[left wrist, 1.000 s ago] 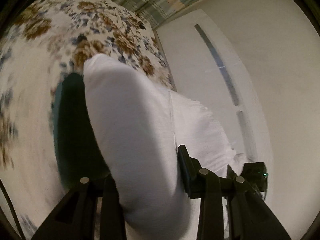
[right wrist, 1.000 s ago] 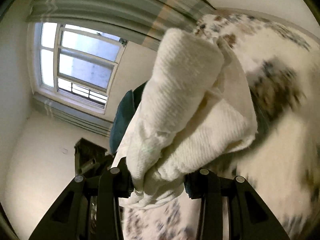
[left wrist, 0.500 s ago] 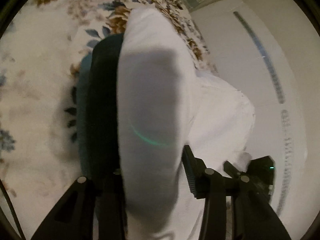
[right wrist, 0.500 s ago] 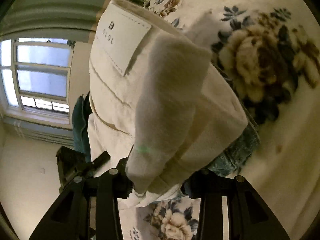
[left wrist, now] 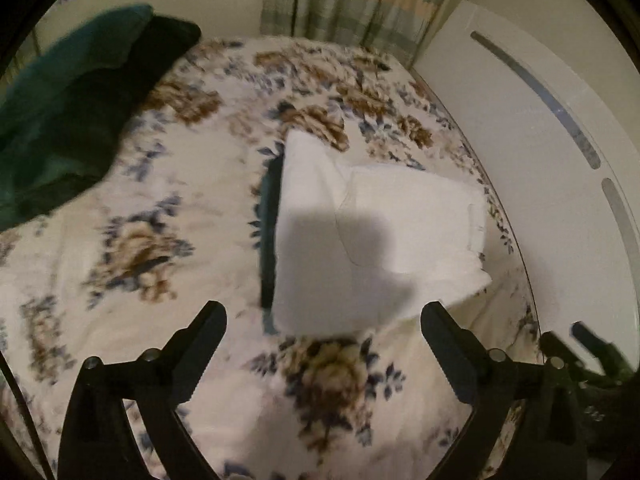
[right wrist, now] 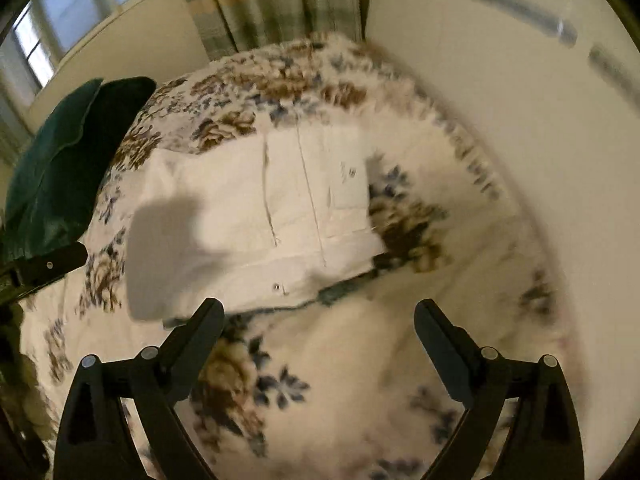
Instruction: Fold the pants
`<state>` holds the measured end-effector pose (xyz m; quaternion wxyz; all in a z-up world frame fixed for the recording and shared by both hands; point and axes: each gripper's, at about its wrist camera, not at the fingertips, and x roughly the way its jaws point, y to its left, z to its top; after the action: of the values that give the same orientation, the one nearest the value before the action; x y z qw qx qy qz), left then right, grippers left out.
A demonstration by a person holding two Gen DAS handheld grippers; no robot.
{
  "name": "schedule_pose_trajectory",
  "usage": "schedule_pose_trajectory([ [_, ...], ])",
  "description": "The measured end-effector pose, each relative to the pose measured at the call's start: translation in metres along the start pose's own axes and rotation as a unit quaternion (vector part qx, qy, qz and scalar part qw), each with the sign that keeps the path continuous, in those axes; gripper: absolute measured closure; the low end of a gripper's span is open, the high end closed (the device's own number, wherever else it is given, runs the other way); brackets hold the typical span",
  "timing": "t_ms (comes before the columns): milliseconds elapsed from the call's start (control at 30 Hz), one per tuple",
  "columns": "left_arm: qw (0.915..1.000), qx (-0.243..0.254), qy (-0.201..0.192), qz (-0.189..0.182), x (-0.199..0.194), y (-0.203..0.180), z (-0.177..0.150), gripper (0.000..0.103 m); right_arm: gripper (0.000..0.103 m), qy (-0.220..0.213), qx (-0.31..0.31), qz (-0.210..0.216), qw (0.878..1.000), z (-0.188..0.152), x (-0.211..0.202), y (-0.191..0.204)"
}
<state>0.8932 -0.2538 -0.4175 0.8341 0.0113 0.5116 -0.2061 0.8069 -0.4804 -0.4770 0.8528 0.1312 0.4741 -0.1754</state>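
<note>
The white pants [left wrist: 372, 232] lie folded in a compact stack on the floral bedspread [left wrist: 160, 208], on top of a dark teal garment whose edge [left wrist: 268, 236] shows at the left. In the right wrist view the pants [right wrist: 248, 220] show seams, a pocket and a snap button. My left gripper [left wrist: 324, 320] is open and empty, just short of the stack's near edge. My right gripper [right wrist: 320, 316] is open and empty, just short of the waistband edge. The right gripper also shows at the left wrist view's lower right [left wrist: 592, 352].
A dark green pillow [left wrist: 72, 112] lies at the far left of the bed, also in the right wrist view [right wrist: 60, 172]. A white headboard or panel [left wrist: 540, 140] borders the bed on the right. Striped curtains [left wrist: 352, 0] hang behind the bed.
Both grippers have opened and let go of the white pants. The folded pants now lie on the bed, and both grippers have drawn back from them.
</note>
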Motion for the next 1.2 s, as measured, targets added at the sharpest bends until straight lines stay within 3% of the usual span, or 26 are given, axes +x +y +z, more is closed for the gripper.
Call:
schedule_pose_trajectory([
  [133,0.9995,0.006,-0.029,0.013,-0.074,-0.012,-0.013,0.003,0.005,-0.038,-0.014,-0.017,0.999,0.002,-0.104,0.006],
  [267,0.9969,0.026,-0.058,0.045,-0.144,-0.029,-0.033,0.003,0.005,-0.069,-0.009,-0.015,0.997,-0.017,-0.202,0.006],
  [433,0.9946,0.030,-0.083,0.055,-0.226,-0.043,-0.068,0.003,0.005,-0.097,-0.022,-0.010,0.995,-0.046,-0.310,0.015],
  [800,0.9871,0.022,-0.141,0.074,-0.375,-0.061,-0.131,0.003,0.005,-0.126,-0.046,0.009,0.991,-0.111,-0.477,0.021],
  [1200,0.9817,0.018,-0.151,0.114,-0.480,-0.098,-0.213,0.003,0.005,-0.147,-0.062,0.026,0.987,-0.172,-0.627,-0.003],
])
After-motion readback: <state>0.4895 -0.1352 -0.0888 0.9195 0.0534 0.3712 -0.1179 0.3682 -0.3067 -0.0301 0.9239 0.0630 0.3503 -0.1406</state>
